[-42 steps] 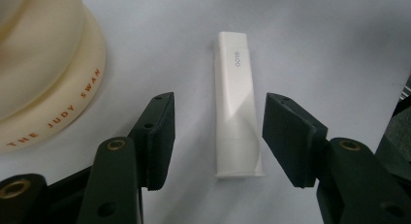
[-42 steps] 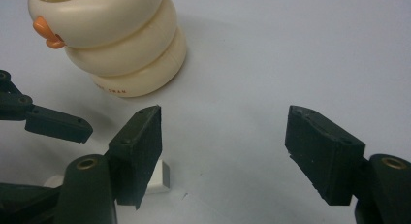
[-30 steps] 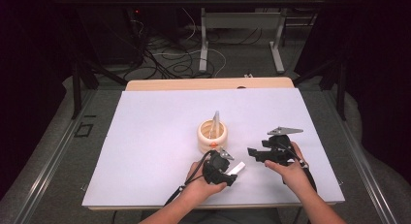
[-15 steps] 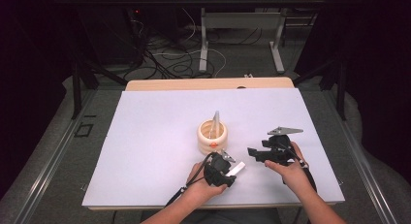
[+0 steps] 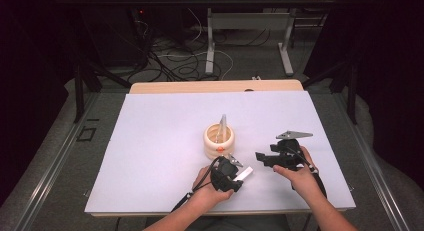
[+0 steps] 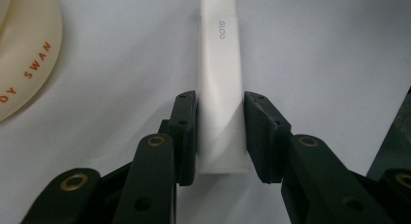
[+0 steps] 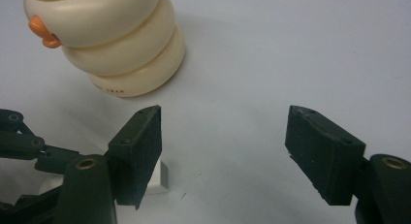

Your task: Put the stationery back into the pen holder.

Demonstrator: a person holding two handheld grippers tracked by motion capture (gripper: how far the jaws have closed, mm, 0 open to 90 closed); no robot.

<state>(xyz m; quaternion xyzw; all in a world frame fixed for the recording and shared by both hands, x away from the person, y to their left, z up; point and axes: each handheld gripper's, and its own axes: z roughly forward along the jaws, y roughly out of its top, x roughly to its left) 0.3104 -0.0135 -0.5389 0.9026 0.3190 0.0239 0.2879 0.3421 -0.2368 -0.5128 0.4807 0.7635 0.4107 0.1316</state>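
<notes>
I see one standing obstacle on the white table (image 5: 150,141): the cream ringed holder (image 5: 218,141), near the middle and somewhat toward the near edge, with a thin upright item (image 5: 223,123) rising from it. The left gripper (image 5: 235,172) sits just on the near side of the holder, jaws pressed against a flat white stick (image 6: 220,83) lying on the surface; little room between it and the holder. The right gripper (image 5: 261,157) hovers near it toward the right edge, jaws spread wide, bare surface between them. The far half, the left side and the far-right corner lie bare. The near-right edge is taken by my right hand (image 5: 300,177).
</notes>
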